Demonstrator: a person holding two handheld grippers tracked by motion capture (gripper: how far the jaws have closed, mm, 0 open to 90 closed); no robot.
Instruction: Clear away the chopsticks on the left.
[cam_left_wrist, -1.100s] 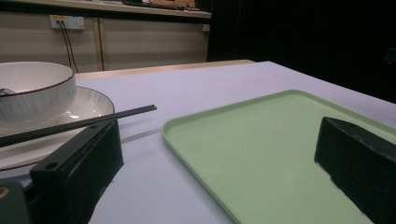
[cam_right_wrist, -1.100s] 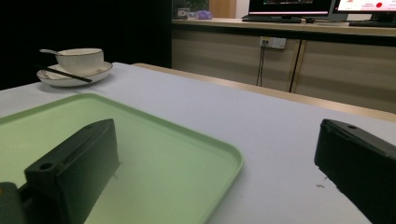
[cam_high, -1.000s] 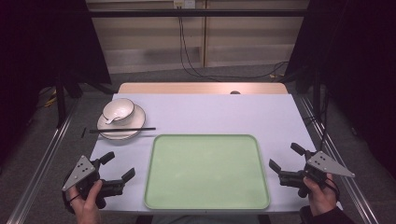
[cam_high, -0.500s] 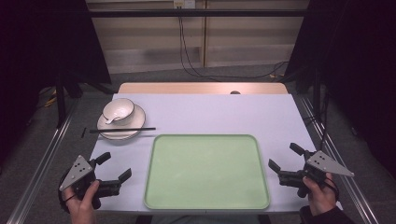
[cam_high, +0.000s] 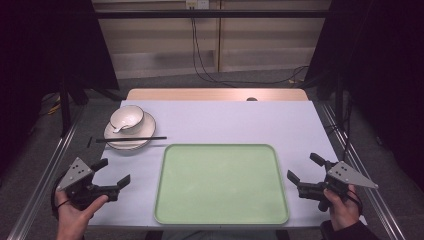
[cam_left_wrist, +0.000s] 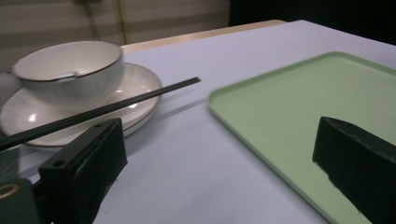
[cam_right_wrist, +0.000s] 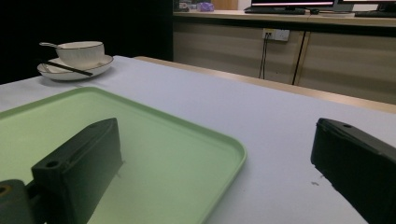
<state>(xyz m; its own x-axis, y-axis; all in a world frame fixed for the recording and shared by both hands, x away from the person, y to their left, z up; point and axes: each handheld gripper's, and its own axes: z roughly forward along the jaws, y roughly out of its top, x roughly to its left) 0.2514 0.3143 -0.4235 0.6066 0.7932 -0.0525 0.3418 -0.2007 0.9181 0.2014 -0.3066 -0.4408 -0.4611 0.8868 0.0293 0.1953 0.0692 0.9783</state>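
High view has the green tray (cam_high: 221, 184) sitting mid-table with its near edge close to the table (cam_high: 225, 120) front. Left gripper (cam_high: 111, 173) hangs over the strip left of the tray, right gripper (cam_high: 302, 170) over the narrower strip on the right; both have jaws spread wide and nothing between them. Lots of bare table behind the tray. Far left there's a plate (cam_high: 131, 136) with a bowl (cam_high: 127, 119) on it and chopsticks (cam_high: 131, 139) lying across the plate's front rim, sticking out past it on both sides.

Left gripper view gets close enough to show the bowl's dark rim line and the gap between plate and tray corner. Right gripper view shows a spoon (cam_right_wrist: 47, 45) handle poking out of the bowl, plus the tray's raised lip.
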